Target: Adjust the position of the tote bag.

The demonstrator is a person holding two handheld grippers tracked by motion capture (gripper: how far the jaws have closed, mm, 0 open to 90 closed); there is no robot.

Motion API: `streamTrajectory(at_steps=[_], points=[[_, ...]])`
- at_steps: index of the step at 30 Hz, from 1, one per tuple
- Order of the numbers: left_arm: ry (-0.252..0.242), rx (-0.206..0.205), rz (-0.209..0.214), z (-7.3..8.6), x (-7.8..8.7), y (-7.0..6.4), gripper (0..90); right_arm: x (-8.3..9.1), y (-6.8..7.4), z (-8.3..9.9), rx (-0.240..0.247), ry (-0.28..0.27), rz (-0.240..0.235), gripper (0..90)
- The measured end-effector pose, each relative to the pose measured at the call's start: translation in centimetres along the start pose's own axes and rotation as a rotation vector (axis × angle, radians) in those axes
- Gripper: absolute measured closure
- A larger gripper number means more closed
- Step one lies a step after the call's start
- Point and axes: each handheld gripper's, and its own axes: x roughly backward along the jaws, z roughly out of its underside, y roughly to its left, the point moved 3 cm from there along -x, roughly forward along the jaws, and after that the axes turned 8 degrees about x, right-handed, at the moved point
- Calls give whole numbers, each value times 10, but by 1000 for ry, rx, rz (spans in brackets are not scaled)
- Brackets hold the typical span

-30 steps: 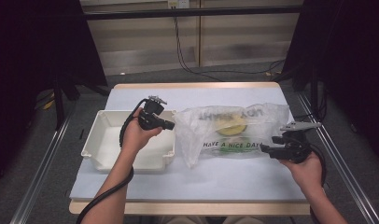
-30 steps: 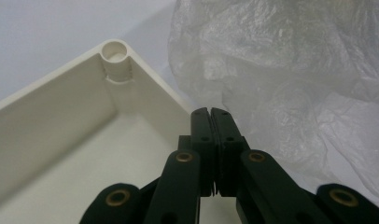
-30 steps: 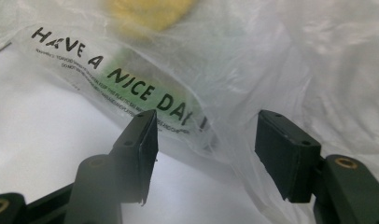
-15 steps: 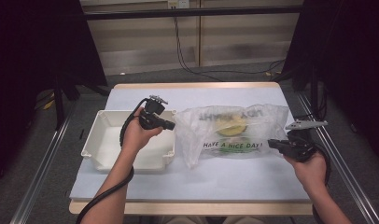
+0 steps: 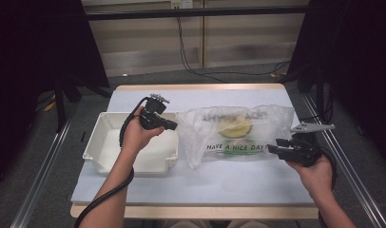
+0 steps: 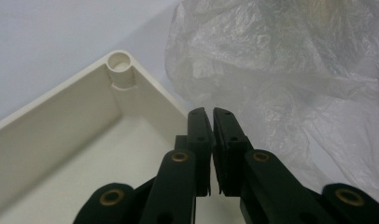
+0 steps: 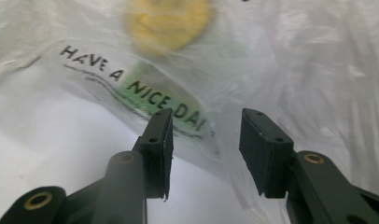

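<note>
Hands enter from the bottom of the high view, each gripping a black two-jaw tool over a white-covered table (image 5: 134, 183). At centre-left, the left hand (image 5: 136, 135) is raised above a white tray (image 5: 98, 142), forearm angled up from the lower left, and its left gripper (image 5: 174, 126) points right toward a clear plastic bag (image 5: 276, 121). In the left gripper view the jaws stand nearly together, only a thin slit between them, nothing in it, their tips (image 6: 212, 112) over the tray's corner post (image 6: 118, 65) with crumpled bag film (image 6: 290, 70) just beyond.

At lower right, the right hand (image 5: 317, 173) is held low, and the right gripper (image 5: 271, 149) points left at the bag's right edge. Its own view shows the jaws wide apart (image 7: 206, 119), the film (image 7: 290, 56) close before them; whether they touch it cannot be told.

The bag lies flat in the middle of the table, just right of the tray, its long axis running left to right. The print "HAVE A NICE DAY" (image 5: 235, 147) reads upright from the person's side. A yellow object (image 5: 235, 127) inside is blurred by the film and cannot be made out. Both forearms are cut off by the frame's bottom edge.
</note>
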Motion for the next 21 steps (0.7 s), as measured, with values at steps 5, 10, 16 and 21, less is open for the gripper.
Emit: streamTrajectory(at_steps=[5, 10, 16, 21], points=[[-8, -3, -2, -3, 3, -3, 850, -9, 12, -4, 25, 14, -37, 573], [-21, 7, 6, -4, 1, -6, 831, -23, 29, -12, 58, 19, -92, 641], [-10, -9, 7, -4, 3, -5, 772, -31, 33, -16, 62, 22, -125, 826], [-38, 3, 12, -8, 3, -10, 644, -38, 38, -19, 73, 32, -143, 897]])
